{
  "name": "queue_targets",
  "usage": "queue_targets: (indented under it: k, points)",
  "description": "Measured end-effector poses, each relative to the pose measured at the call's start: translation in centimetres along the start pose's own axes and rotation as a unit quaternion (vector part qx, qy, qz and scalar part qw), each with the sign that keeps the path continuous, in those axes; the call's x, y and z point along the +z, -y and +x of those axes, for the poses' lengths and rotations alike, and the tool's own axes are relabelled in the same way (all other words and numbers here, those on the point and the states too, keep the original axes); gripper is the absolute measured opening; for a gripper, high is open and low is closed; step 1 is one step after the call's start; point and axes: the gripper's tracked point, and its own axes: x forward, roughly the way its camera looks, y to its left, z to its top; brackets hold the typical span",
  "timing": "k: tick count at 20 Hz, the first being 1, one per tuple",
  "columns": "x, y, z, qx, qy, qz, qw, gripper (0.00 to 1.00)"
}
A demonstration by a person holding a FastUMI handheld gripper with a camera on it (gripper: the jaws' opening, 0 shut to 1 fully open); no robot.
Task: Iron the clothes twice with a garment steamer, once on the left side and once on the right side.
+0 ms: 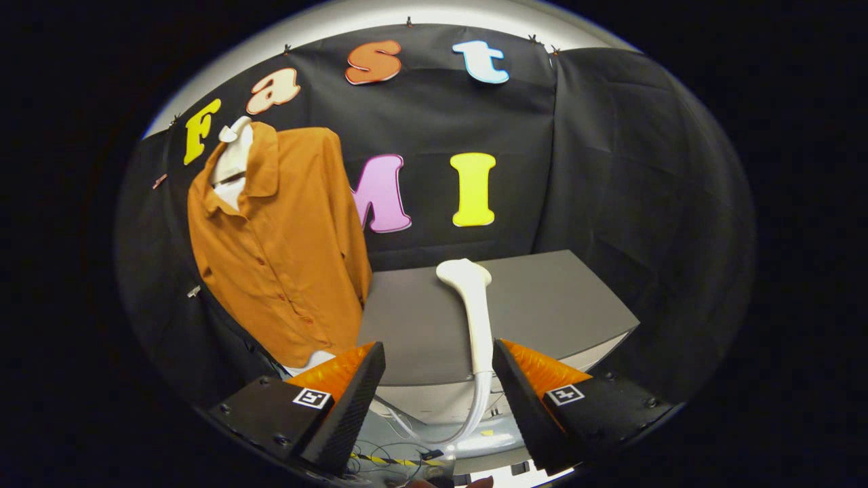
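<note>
While the gripper [439, 359] gapes empty, the steamer [475, 305] looks light, stiff and smooth; grasp its slim handle.

An orange, button-front collared shirt [285, 251] hung on a white mannequin-style hanger against the booth wall, its front facing out and its hem falling below the edge of the grey desk [556, 305]. A white garment steamer head [472, 305] with a long curved handle lay on that desk, nozzle end farthest away, its white hose [468, 417] looping down off the near edge.
</note>
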Motion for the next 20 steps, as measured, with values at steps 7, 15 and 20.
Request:
queue_targets:
  k: [7, 15, 20]
  points:
    - [-5.3, 4.7, 9.7, -0.019, -0.099, 0.006, 0.995, 0.99]
    - [-7.8, 5.8, 13.9, -0.026, -0.115, -0.005, 0.993, 0.45]
    - [-6.6, 5.4, 12.3, -0.021, -0.054, 0.006, 0.998, 0.25]
